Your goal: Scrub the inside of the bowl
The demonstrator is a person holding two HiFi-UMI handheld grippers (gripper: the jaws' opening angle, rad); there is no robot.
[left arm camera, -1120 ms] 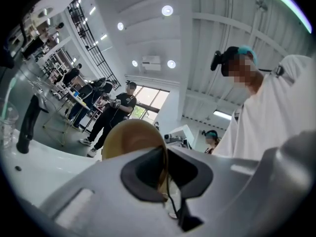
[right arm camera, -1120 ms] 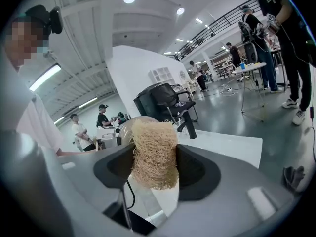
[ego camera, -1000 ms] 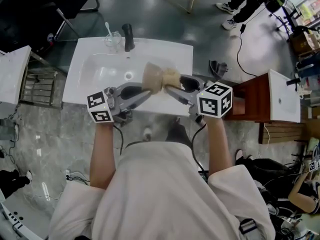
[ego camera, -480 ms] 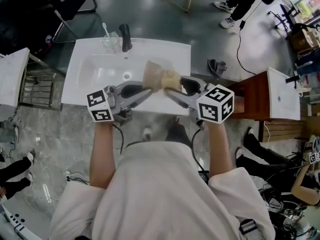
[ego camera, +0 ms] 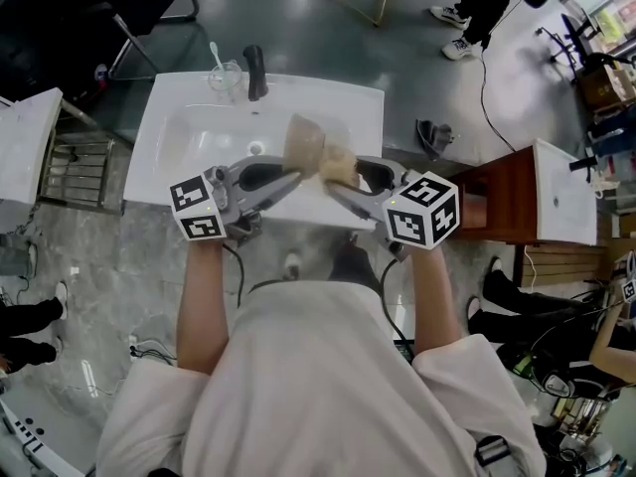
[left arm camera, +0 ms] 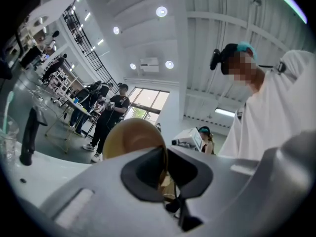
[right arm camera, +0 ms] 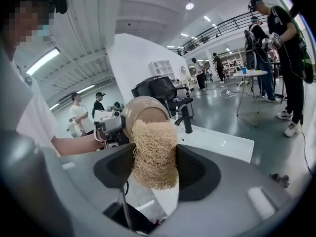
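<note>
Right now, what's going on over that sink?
A person is washing a tan bowl over the white sink. The left gripper is shut on the bowl's rim and holds it up, tipped on its side. The right gripper clamps a fibrous scrubber, which is pressed up against the bowl.

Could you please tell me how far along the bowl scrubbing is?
Done: the left gripper is shut on the rim of the bowl, holding it over the sink, and the right gripper is shut on the loofah. In hand: the loofah sits against the bowl, so scrubbing looks under way. Left: probably more scrubbing; I can't tell how clean the inside is.
</note>
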